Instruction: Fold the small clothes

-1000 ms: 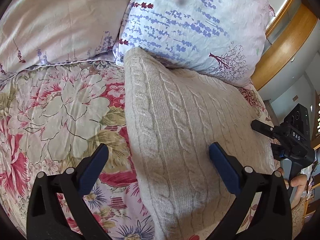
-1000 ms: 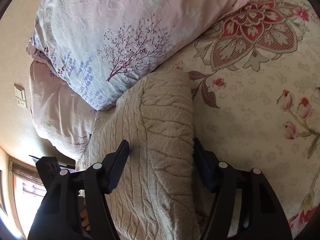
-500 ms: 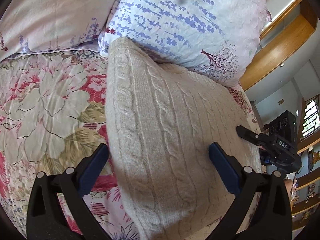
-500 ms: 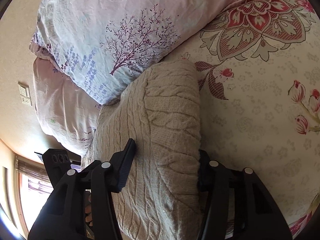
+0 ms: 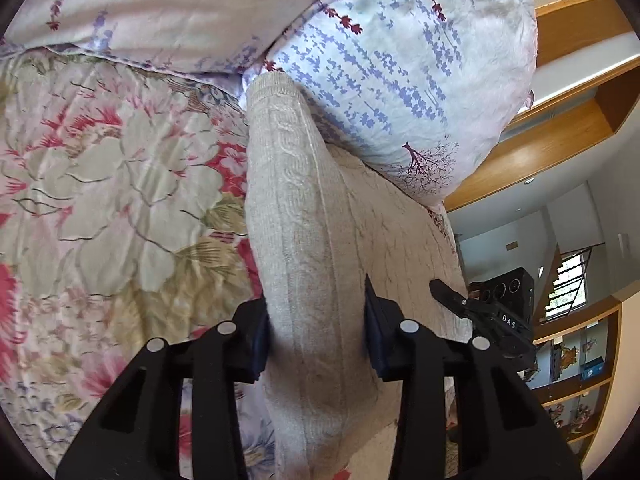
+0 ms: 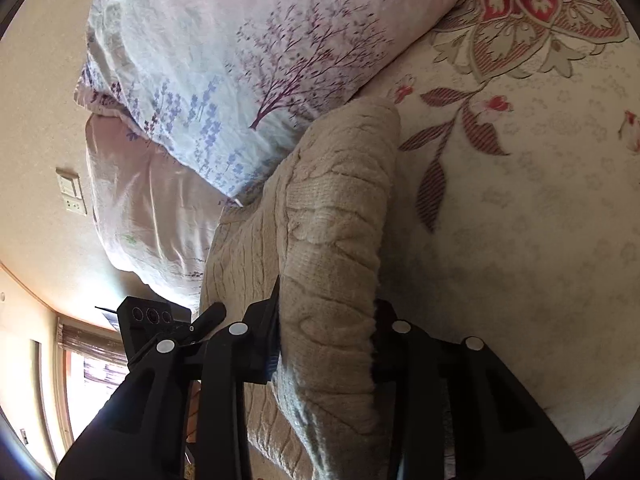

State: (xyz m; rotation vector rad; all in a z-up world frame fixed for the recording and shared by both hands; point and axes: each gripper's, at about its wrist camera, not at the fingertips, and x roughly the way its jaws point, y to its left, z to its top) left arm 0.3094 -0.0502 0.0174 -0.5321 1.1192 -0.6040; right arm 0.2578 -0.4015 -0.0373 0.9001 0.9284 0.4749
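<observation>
A beige cable-knit sweater lies folded on the floral bedspread, its far end against a pillow. My left gripper is closing its jaws on the sweater's left folded edge, and the knit is bunched into a ridge between the blue pads. In the right wrist view the same sweater is pinched along its right edge by my right gripper, whose jaws are also closing with the thick fold between them. The other gripper shows in each view: the right one and the left one.
A lavender-print pillow rests on the sweater's far end, and a pink pillow lies beside it. Wooden shelves stand past the bed's right side. A wall switch and a window show in the right wrist view.
Both grippers closed from wide open onto the sweater's side edges, squeezing the knit into ridges. The left gripper shifted toward the sweater's left edge and rolled.
</observation>
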